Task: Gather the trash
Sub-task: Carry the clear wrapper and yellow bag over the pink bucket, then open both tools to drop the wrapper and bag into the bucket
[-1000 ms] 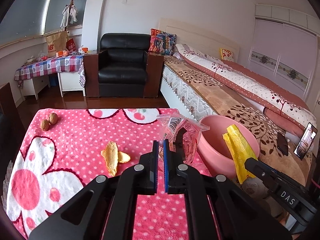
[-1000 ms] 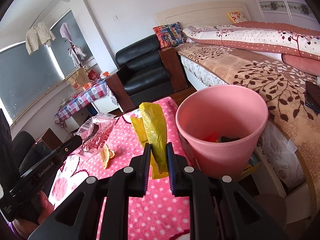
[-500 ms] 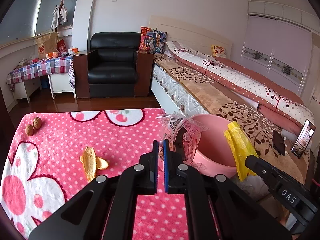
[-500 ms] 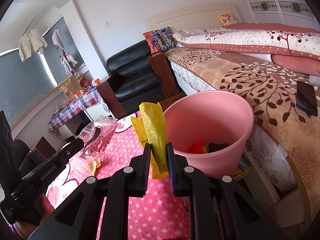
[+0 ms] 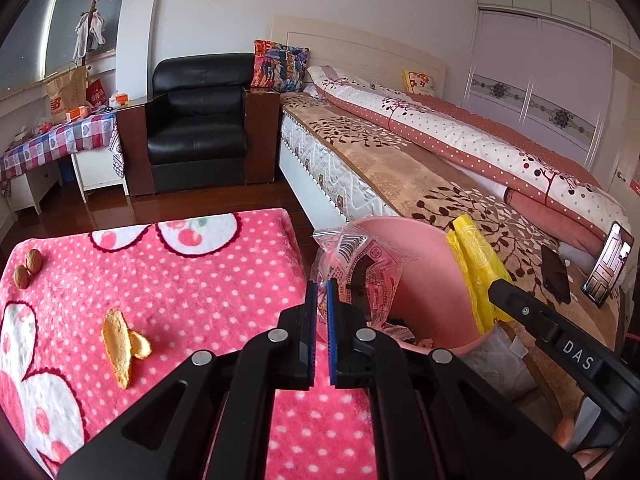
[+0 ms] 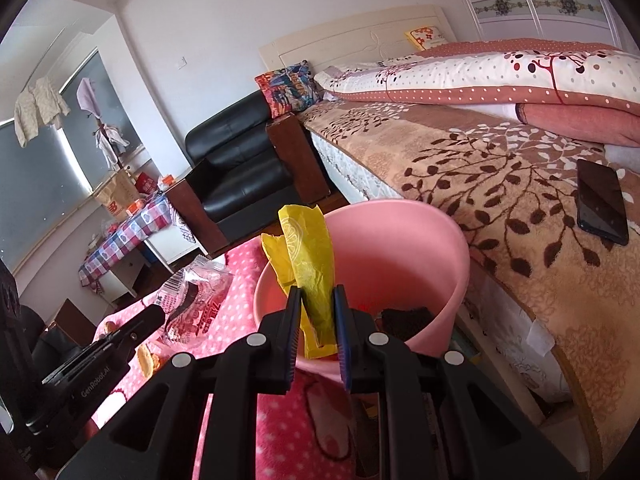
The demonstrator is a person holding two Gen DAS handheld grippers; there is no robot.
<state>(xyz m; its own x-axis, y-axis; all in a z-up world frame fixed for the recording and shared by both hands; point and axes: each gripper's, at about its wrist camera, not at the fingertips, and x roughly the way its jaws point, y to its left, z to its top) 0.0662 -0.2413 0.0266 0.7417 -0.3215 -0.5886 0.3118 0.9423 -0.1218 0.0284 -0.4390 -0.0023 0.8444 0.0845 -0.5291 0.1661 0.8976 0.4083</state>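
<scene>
The right gripper (image 5: 500, 286) has "DAS" on its black arm, and the left gripper (image 6: 158, 314) has "GenRobot.AI" on its side. The clear wrapper (image 5: 362, 268) has red print and a barcode, but the words are too small to read. The left gripper's jaws are almost together and pinch this clear wrapper, which hangs over the near rim of the pink bin (image 6: 448, 292). The right gripper's jaws are a little apart with the yellow wrapper (image 6: 310, 264) between them, and it sticks up over the bin's mouth. Some dark and red trash lies inside the bin. On the pink dotted blanket (image 5: 200, 280) left of the bin lie an orange peel (image 5: 118, 344) and, farther left, two walnuts (image 5: 28, 266). A brown paper bag (image 5: 66, 94) far behind the bin shows an "NB" mark. A dark phone (image 6: 602, 202) lies on the bed (image 6: 500, 184) right of the bin. The bin stands between the blanket and the bed.
</scene>
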